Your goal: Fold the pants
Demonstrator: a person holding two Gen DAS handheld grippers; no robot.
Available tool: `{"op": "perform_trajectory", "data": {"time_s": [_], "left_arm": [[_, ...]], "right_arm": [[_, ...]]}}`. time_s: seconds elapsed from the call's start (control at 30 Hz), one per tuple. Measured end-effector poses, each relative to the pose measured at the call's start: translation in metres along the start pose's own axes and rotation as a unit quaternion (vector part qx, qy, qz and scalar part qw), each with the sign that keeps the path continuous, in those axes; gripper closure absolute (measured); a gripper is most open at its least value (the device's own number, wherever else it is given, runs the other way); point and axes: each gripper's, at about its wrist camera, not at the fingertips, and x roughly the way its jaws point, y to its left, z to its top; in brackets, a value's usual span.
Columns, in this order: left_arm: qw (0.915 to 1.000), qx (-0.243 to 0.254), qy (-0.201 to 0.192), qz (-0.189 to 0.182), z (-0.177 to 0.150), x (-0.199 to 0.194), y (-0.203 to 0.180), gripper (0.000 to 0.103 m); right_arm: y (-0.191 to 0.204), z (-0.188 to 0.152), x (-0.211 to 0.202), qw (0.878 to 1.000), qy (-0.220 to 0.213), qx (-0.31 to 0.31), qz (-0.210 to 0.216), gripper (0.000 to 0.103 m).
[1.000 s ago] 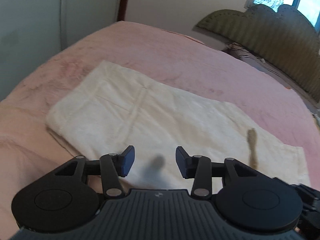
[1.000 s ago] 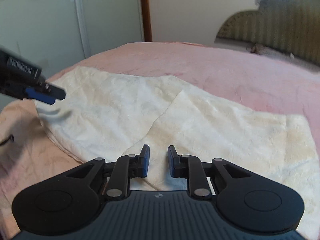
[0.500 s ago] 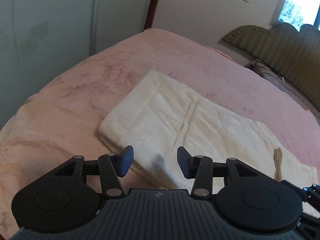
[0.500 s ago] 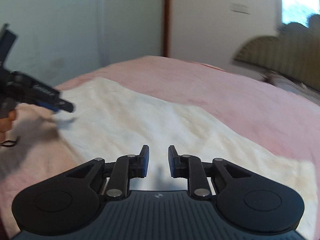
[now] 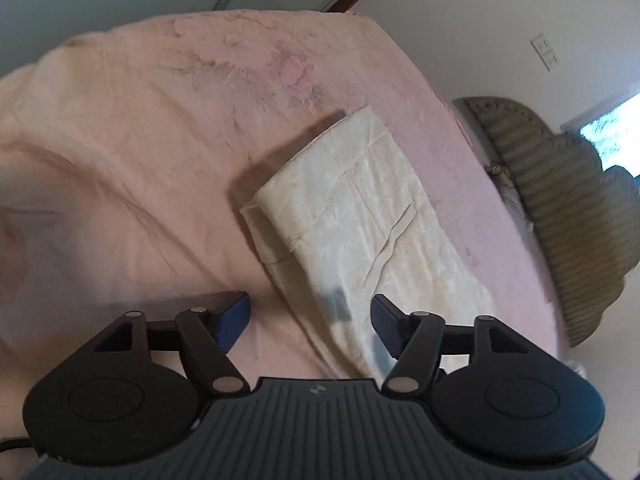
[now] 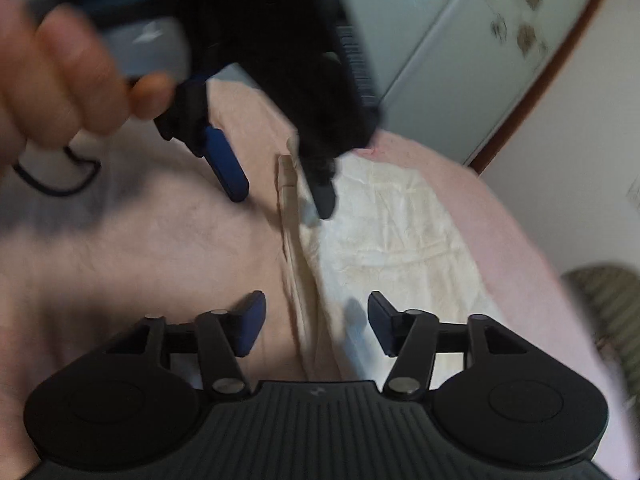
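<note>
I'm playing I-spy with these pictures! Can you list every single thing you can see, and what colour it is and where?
pants: one, cream, folded long, lying on the blanket
blanket: one, pink, covering the bed
headboard: one, olive green, padded, at the bed's right end
wardrobe: one, pale grey-green, behind the bed
socket: one, white, on the wall
window: one, bright, past the headboard
cable: one, black, hanging under the hand
left gripper: one, black with blue pads, open, over the pants' near edge
right gripper: one, black with blue pads, open, over the same edge
hand: one, bare, holding the left gripper
</note>
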Motion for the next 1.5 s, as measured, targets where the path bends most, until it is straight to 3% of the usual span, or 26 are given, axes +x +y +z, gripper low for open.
{"op": "perform_trajectory", "data": {"time_s": [0.17, 0.23, 0.33, 0.43, 0.5, 0.53, 0.57, 0.63, 0.7, 0.73, 0.77, 0.8, 0.97, 1.03, 1.17, 1.37, 1.5], "left_arm": [[0.9984, -0.027, 0.013, -0.048, 0.006, 0.017, 0.0, 0.031], [0.9973, -0.037, 0.013, -0.062, 0.01, 0.025, 0.001, 0.031], [0.9963, -0.044, 0.003, -0.074, 0.016, 0.035, 0.002, 0.03], [0.9952, -0.055, 0.001, -0.081, 0.027, 0.043, 0.001, 0.03], [0.9952, -0.052, -0.002, -0.083, 0.033, 0.048, -0.002, 0.029], [0.9953, -0.051, -0.006, -0.082, 0.036, 0.05, -0.004, 0.029], [0.9954, -0.049, -0.01, -0.082, 0.038, 0.052, -0.006, 0.029], [0.9969, -0.039, -0.018, -0.066, 0.041, 0.055, -0.01, 0.031], [0.9988, -0.016, -0.023, -0.04, 0.041, 0.057, -0.018, 0.054], [0.9994, 0.003, -0.027, -0.023, 0.04, 0.057, -0.023, 0.064], [0.9994, 0.023, -0.027, -0.004, 0.039, 0.058, -0.027, 0.079], [0.9987, 0.038, -0.032, 0.011, 0.037, 0.057, -0.032, 0.087], [0.9904, 0.114, -0.072, 0.033, 0.02, 0.029, -0.068, 0.09], [0.9814, 0.161, -0.097, 0.04, 0.005, 0.013, -0.092, 0.09], [0.9642, 0.23, -0.13, 0.029, -0.028, -0.013, -0.139, 0.09], [0.9453, 0.302, -0.123, -0.013, -0.079, -0.022, -0.195, 0.089], [0.9309, 0.347, -0.107, -0.038, -0.114, -0.015, -0.223, 0.088]], "right_arm": [[0.008, 0.009, 0.018, 0.999, -0.006, -0.034, -0.033, 0.051], [0.004, 0.012, 0.024, 0.999, -0.01, -0.025, -0.027, 0.072], [-0.026, 0.013, 0.019, 0.996, -0.031, 0.085, -0.008, 0.072], [-0.074, 0.003, 0.007, 0.969, -0.048, 0.234, 0.059, 0.072], [-0.106, -0.007, -0.002, 0.934, -0.067, 0.312, 0.16, 0.071], [-0.121, -0.013, -0.006, 0.916, -0.085, 0.343, 0.193, 0.071], [-0.131, -0.016, -0.008, 0.907, -0.092, 0.36, 0.196, 0.071], [-0.142, -0.017, 0.002, 0.917, -0.056, 0.361, 0.16, 0.071], [-0.139, -0.02, 0.022, 0.932, 0.0, 0.341, 0.121, 0.071], [-0.134, -0.024, 0.035, 0.935, 0.033, 0.332, 0.121, 0.071], [-0.128, -0.028, 0.046, 0.934, 0.057, 0.327, 0.131, 0.071], [-0.124, -0.032, 0.049, 0.935, 0.055, 0.326, 0.131, 0.071], [-0.144, -0.046, 0.027, 0.918, 0.005, 0.373, 0.135, 0.065], [-0.154, -0.047, 0.018, 0.92, -0.007, 0.372, 0.12, 0.056], [-0.173, -0.051, -0.01, 0.921, -0.051, 0.371, 0.106, 0.055], [-0.178, -0.068, -0.054, 0.932, -0.112, 0.329, 0.106, 0.053], [-0.179, -0.098, -0.093, 0.943, -0.132, 0.299, 0.068, 0.053]]}}
